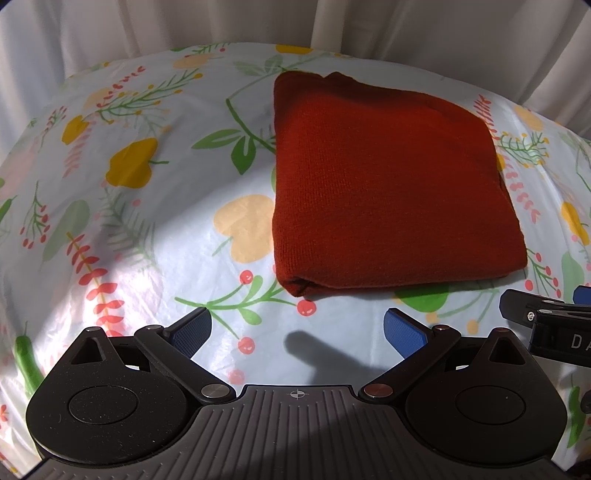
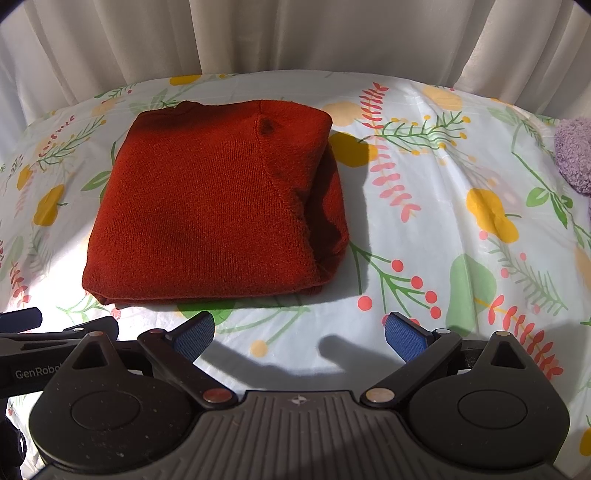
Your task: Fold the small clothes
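A rust-red knit garment point(image 1: 384, 184) lies folded into a thick rectangle on the floral tablecloth point(image 1: 147, 229). It also shows in the right wrist view point(image 2: 207, 214), with a seam and folded layers along its right side. My left gripper point(image 1: 297, 332) is open and empty, just short of the garment's near edge and a little to its left. My right gripper point(image 2: 299, 334) is open and empty, in front of the garment's near right corner. Each gripper's side shows at the edge of the other's view.
White curtains point(image 2: 295, 33) hang behind the table's far edge. A fuzzy lilac cloth item point(image 2: 574, 155) lies at the far right of the table. Bare floral tablecloth point(image 2: 461, 221) lies to the right of the garment and to its left.
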Available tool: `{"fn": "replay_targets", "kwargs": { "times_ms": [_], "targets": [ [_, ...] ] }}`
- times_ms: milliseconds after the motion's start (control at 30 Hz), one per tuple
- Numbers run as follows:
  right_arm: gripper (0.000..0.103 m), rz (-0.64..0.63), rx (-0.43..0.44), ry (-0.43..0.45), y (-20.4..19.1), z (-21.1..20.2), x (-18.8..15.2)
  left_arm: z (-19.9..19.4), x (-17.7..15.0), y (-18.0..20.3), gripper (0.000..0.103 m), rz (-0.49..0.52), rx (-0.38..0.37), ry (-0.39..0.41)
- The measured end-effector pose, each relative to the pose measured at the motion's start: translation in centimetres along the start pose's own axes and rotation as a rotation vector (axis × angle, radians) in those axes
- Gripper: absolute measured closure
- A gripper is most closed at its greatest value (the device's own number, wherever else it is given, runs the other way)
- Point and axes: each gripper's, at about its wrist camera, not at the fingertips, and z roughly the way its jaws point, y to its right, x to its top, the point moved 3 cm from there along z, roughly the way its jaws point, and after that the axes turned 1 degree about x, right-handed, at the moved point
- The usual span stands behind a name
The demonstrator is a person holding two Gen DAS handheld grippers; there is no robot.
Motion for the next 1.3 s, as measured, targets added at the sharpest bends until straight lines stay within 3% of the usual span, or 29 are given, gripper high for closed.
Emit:
{"fn": "replay_targets", "kwargs": {
  "times_ms": [833, 1300],
  "targets": [
    [0.004, -0.003, 0.000, -0.008, 0.33, 0.34, 0.12, 0.44, 0.06, -0.58, 0.001, -0.005, -0.018, -0.022],
    [0.004, -0.001, -0.004, -0.002, 0.21, 0.10, 0.07, 0.08, -0.43, 0.22, 0.001, 0.081, -0.004, -0.003]
  ]
}}
